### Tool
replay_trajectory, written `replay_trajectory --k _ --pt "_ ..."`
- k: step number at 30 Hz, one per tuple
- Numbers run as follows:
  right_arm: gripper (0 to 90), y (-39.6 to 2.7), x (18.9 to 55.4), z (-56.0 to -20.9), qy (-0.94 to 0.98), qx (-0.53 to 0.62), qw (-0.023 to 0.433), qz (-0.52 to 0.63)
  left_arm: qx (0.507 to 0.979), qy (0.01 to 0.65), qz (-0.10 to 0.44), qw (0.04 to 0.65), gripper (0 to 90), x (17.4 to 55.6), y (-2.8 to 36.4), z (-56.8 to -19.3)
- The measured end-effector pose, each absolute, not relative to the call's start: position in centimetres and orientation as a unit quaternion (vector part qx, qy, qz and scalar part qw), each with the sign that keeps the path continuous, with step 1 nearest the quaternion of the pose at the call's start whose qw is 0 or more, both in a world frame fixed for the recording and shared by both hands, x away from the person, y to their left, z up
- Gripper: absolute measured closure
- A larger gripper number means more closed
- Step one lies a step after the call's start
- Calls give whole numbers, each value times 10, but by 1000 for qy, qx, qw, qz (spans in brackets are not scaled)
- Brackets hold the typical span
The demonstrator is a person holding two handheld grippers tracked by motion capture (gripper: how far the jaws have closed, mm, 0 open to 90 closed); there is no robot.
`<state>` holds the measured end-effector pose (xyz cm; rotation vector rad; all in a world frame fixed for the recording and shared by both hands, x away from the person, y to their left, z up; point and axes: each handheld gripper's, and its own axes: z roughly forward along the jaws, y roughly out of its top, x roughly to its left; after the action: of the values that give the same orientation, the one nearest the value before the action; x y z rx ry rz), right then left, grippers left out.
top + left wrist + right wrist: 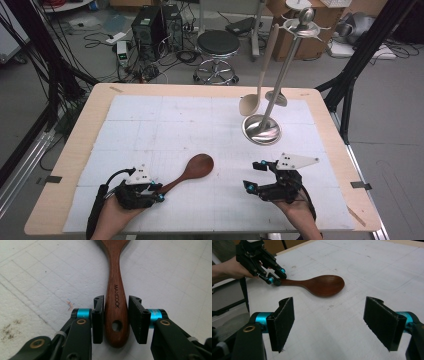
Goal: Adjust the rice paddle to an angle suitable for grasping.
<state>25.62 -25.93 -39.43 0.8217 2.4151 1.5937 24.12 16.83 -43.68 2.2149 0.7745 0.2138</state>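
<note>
Two pads of the left gripper [116, 320] straddle the spoon [115, 293] handle's end, one touching, one apart; closing unevenly could swivel it flat on the mat. Right gripper [337, 322], beside the spoon, gapes empty.

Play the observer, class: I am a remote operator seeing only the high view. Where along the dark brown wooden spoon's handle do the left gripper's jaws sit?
Observer: At its end. The left gripper flanks the dark brown wooden spoon beside its hanging hole.
Operator: Any marking on the handle?
Observer: Yes, MAXCOOK is printed along it, just ahead of the hole.
Operator: And the right gripper?
Observer: The right gripper stands wide open, with bare white gridded mat between its jaws.
</note>
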Motion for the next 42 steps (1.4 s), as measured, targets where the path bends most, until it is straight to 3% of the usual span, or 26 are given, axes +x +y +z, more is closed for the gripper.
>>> replay_trajectory --k 42 --pt "247 -203 267 -404 848 210 12 487 903 180 38 388 675 242 99 -418"
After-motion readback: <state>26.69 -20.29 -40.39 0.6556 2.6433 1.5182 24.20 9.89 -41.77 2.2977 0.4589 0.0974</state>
